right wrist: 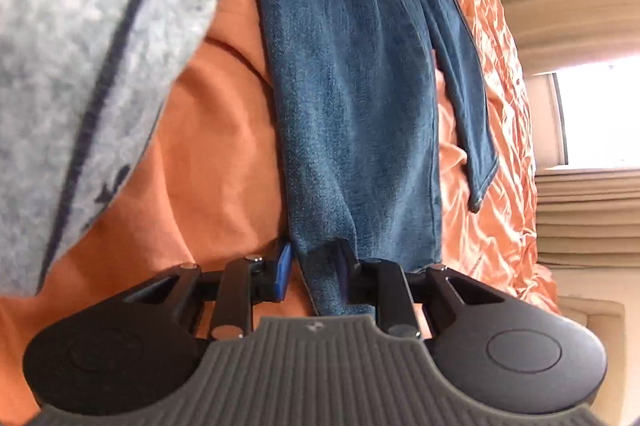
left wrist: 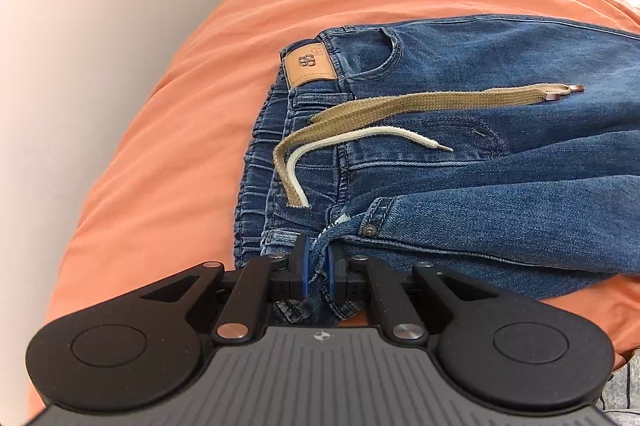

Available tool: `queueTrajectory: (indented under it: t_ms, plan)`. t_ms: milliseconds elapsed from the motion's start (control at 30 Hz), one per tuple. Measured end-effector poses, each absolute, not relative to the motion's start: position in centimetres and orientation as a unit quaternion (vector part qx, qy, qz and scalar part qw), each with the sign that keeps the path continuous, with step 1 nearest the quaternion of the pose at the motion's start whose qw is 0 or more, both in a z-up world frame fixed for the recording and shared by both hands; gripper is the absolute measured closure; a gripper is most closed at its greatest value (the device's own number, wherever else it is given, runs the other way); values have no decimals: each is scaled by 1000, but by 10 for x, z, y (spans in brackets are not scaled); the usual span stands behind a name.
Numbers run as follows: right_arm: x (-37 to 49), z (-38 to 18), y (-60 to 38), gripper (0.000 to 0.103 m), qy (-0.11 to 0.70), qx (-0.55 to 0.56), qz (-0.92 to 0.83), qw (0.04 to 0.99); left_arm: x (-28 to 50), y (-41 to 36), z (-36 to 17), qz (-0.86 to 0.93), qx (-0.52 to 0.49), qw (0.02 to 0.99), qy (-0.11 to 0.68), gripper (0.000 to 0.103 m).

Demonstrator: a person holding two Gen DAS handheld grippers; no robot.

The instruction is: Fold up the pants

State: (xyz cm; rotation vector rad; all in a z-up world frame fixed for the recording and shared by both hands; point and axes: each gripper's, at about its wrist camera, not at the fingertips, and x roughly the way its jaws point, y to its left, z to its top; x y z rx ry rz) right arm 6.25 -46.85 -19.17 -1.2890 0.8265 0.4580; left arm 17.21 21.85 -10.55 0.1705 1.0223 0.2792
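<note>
Blue jeans (left wrist: 480, 153) lie lengthwise on an orange bed cover (left wrist: 168, 153), the left gripper (left wrist: 318, 266) pinching the waistband and the right gripper (right wrist: 312, 268) gripping a leg hem; both should probably lift evenly, keeping the cloth taut to fold flat

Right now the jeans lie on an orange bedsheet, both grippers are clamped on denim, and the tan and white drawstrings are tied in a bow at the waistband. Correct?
Not quite. In the left wrist view the tan drawstring and the white drawstring lie loose and untied across the jeans. The rest holds: orange bedsheet, and left gripper and right gripper both clamped on denim.
</note>
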Motion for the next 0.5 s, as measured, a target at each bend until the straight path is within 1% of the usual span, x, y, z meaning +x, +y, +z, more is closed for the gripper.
queueTrajectory:
  t_ms: [33, 67, 167, 300, 367, 500]
  plan:
    - [60, -193, -468, 96, 376, -576, 205, 697, 173, 217, -106, 134, 84, 859, 487, 94]
    - [63, -195, -468, 103, 381, -573, 199, 698, 173, 216, -106, 136, 87, 859, 487, 94]
    - [61, -186, -468, 103, 370, -560, 179, 719, 170, 214, -103, 140, 84, 864, 476, 94]
    - [73, -155, -472, 103, 341, -523, 121, 771, 158, 211, -89, 143, 71, 886, 436, 94]
    - [80, -131, -473, 103, 314, -510, 86, 796, 153, 206, -76, 143, 72, 898, 409, 94]
    - [90, -65, -472, 103, 257, -474, 33, 841, 141, 202, -37, 140, 54, 926, 346, 95]
